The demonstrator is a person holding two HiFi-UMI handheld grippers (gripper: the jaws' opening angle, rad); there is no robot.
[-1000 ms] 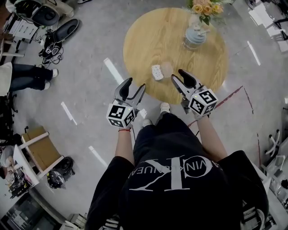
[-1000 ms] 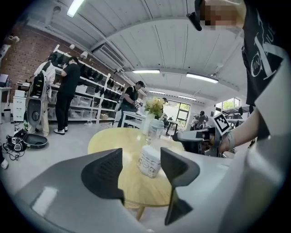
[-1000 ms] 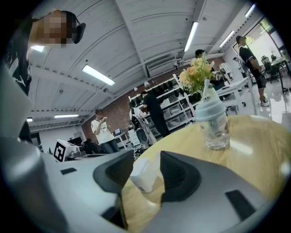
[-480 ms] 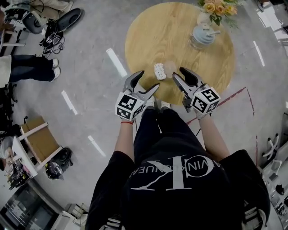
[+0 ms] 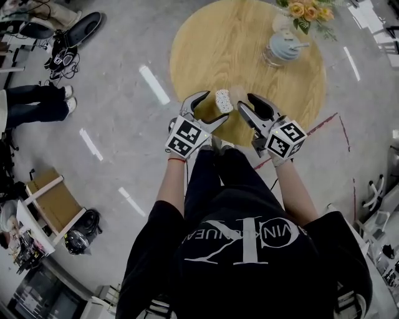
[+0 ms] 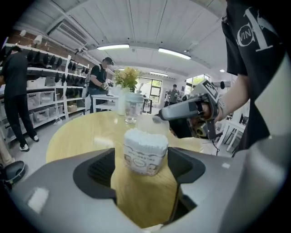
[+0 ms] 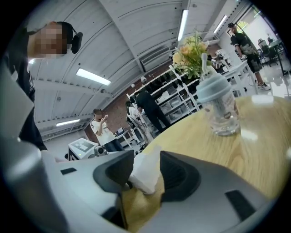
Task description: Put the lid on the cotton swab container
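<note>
Cotton swab container [image 5: 222, 101] stands lidless close to the person's edge of the round wooden bench [image 5: 206, 43] in the head view. We judge it light, thin-walled and easy to tip, so best steadied gently by its side walls. The left claw [image 5: 213, 107] reaches in beside it with jaws spread wide; the right claw [image 5: 244, 101] comes in from the other side with a narrower gap; a glass jar [image 5: 282, 48] and flowers [image 5: 304, 10] sit well apart at the far rim.

In the left gripper view the container [image 6: 145, 152] stands upright between that claw's jaws, swab tips bare at the top; the jaws have just been opening and stand wide, and we see no pad pressing on it. Just behind it stands the lid [image 6: 152, 125], a cloudy translucent cap; we take it to be light, springy and slick, best pinched lightly across two opposite walls. The right claw's tip is at the lid's upper edge.

In the right gripper view the lid [image 7: 145, 172] shows in the gap between that claw's jaws, which stand moderately apart; we read the pads as not pressing on it. The lid rests on the bench just beside the container, not yet on it.
</note>
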